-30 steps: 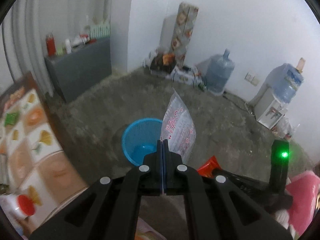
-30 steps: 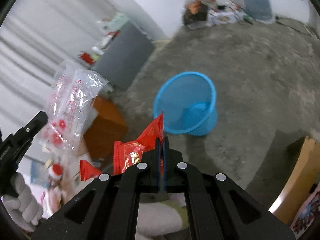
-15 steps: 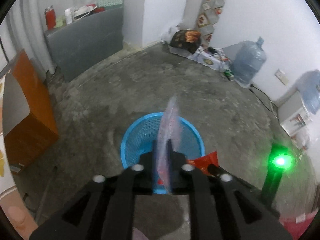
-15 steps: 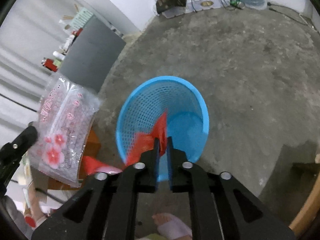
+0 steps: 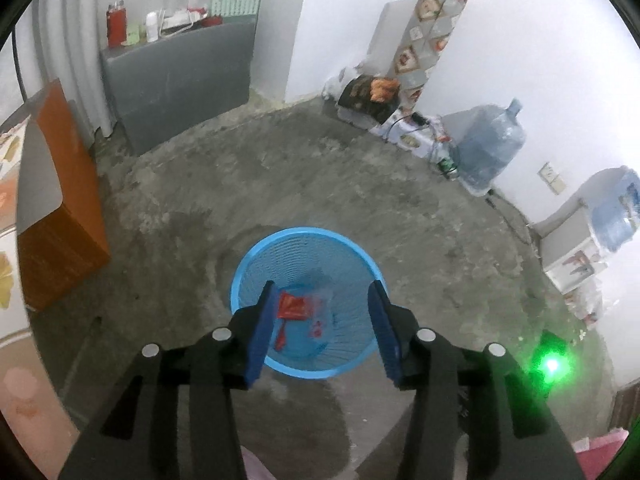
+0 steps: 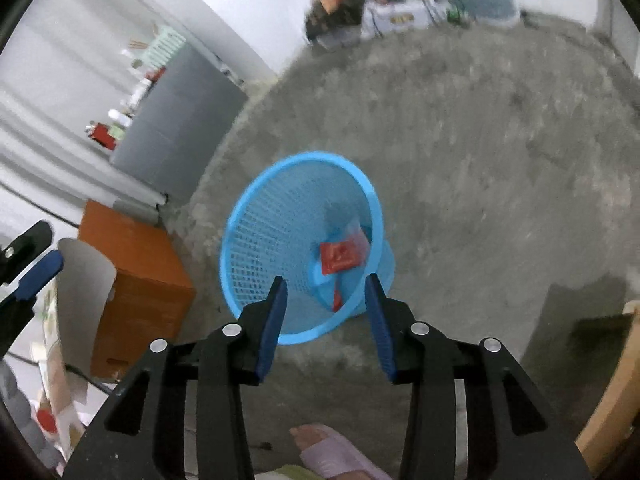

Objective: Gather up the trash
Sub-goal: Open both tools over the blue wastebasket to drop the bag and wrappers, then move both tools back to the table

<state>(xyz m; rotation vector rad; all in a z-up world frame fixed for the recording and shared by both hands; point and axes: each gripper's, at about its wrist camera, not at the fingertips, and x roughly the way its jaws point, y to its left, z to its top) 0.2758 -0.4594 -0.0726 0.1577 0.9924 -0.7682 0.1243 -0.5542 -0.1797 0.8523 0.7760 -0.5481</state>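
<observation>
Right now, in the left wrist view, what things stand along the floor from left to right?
Orange wooden cabinet → round blue plastic mesh basket → large clear blue water jug → white water dispenser.

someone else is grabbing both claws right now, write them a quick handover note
Left claw: jaws opening, nothing between them, above the blue basket.
Right claw: jaws opening too, nothing between them, over the same basket.
Trash: a red wrapper and a clear printed bag lie at the bottom of the basket, which stands on the concrete floor.
Done: both pieces are in the basket.
Left: neither view shows loose trash on the floor around the basket; look on the patterned surface at the left edge for more, which these views barely show.
</observation>
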